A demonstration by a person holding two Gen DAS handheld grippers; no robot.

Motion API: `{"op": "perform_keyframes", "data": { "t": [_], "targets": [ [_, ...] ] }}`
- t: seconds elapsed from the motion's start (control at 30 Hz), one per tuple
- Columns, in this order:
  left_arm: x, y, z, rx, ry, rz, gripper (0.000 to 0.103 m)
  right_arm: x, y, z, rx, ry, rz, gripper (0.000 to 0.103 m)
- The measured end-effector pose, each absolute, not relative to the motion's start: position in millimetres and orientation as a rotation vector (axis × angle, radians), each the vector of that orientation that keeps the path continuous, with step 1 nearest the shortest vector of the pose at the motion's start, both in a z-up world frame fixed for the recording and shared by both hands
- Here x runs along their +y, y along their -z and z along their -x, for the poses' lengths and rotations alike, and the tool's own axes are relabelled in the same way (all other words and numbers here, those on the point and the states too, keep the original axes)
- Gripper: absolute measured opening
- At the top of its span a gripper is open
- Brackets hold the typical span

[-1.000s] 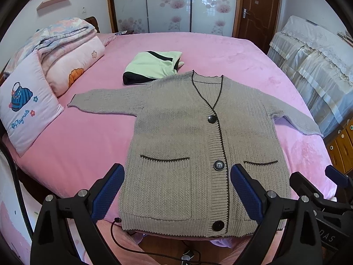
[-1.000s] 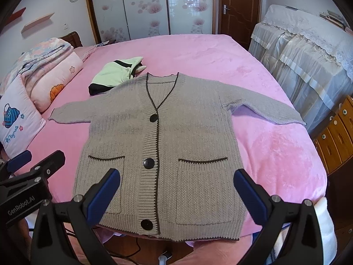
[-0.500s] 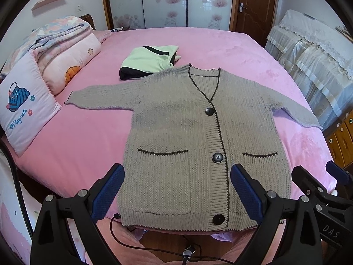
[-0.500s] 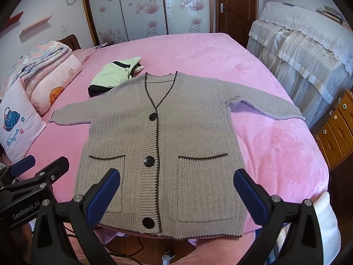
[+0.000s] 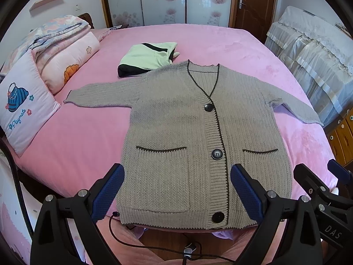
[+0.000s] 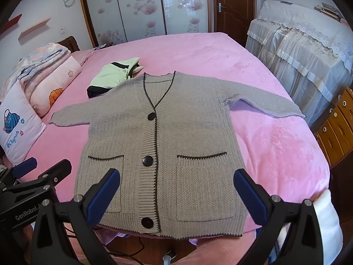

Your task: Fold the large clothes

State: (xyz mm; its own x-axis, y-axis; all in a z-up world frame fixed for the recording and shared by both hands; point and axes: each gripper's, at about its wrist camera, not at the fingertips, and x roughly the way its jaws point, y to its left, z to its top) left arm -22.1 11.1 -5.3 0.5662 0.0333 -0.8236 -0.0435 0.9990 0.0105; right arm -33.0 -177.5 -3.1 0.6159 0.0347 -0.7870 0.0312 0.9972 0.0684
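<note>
Currently, a grey knit cardigan (image 5: 194,137) lies flat and face up on the pink bed (image 5: 83,145), buttoned, with both sleeves spread outward and its hem at the near edge of the mattress. Three dark buttons (image 5: 217,154) run down the front band, and a dark-trimmed pocket sits on each side. The left gripper (image 5: 176,190) hovers above the hem with its jaws spread wide and nothing between them; its blue pads (image 5: 108,191) are clear of the knit. The right gripper (image 6: 176,193) hovers above the hem likewise, jaws wide apart and empty. A folded green and black garment (image 5: 147,58) lies just beyond the cardigan's left shoulder. Pillows (image 5: 22,108) and a folded quilt (image 5: 55,35) are stacked along the left edge of the bed.
</note>
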Motion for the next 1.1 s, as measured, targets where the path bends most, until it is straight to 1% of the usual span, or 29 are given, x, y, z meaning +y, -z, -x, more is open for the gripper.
{"op": "perform_keyframes", "data": {
  "t": [1.1],
  "targets": [
    [5.8,12.6,16.7,0.987,-0.052,-0.008,0.096,-174.0,4.7,29.3,0.898,-0.022,-0.060,0.103]
  ]
}}
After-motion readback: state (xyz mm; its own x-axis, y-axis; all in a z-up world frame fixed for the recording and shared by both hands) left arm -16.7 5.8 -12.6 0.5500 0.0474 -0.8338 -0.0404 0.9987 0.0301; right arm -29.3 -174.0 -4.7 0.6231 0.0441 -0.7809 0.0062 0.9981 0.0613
